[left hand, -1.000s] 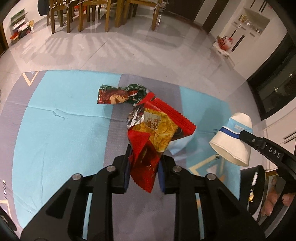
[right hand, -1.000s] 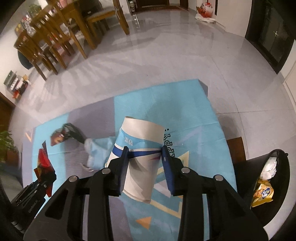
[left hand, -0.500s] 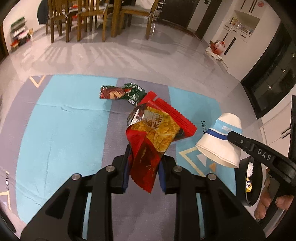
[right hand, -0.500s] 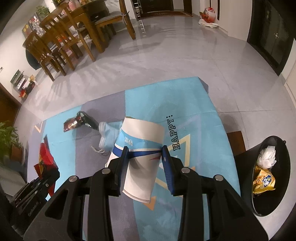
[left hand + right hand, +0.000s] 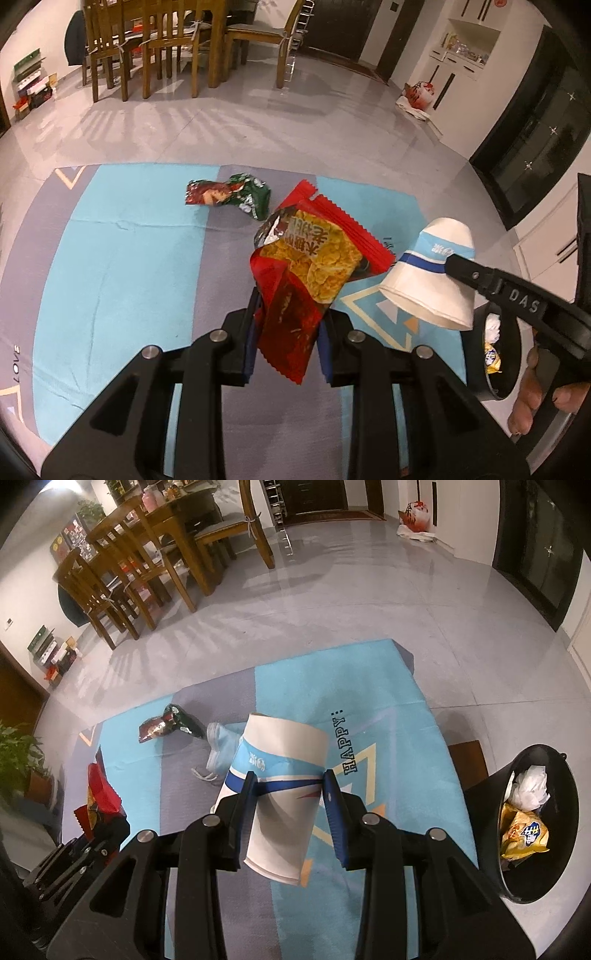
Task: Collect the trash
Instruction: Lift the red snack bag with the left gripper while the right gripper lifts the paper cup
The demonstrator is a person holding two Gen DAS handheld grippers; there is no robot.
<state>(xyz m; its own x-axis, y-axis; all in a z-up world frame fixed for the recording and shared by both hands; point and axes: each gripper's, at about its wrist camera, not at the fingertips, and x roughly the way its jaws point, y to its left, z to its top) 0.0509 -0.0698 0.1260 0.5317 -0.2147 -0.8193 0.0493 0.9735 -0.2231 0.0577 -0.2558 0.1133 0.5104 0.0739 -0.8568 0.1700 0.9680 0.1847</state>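
Note:
My left gripper (image 5: 288, 325) is shut on a red and yellow snack wrapper (image 5: 310, 266), held up above the blue and grey mat (image 5: 122, 266). My right gripper (image 5: 290, 794) is shut on a white paper cup (image 5: 280, 771) with a blue band; the cup (image 5: 432, 280) also shows at the right of the left wrist view. A green and red wrapper (image 5: 229, 194) lies on the mat farther off, and a pale blue face mask (image 5: 221, 742) lies just behind the cup. A black trash bin (image 5: 535, 830) with rubbish in it stands off the mat's right edge.
Wooden chairs and a dining table (image 5: 162, 44) stand at the far side of the grey tiled floor. A red bag (image 5: 419, 94) lies by the white cabinet at the back right. A potted plant (image 5: 18, 760) is at the left. A person's fingers (image 5: 532, 395) hold the right gripper's handle.
Both grippers have risen a little and drifted toward the bin, each still holding its item. More of the bin's inside shows in the right wrist view.

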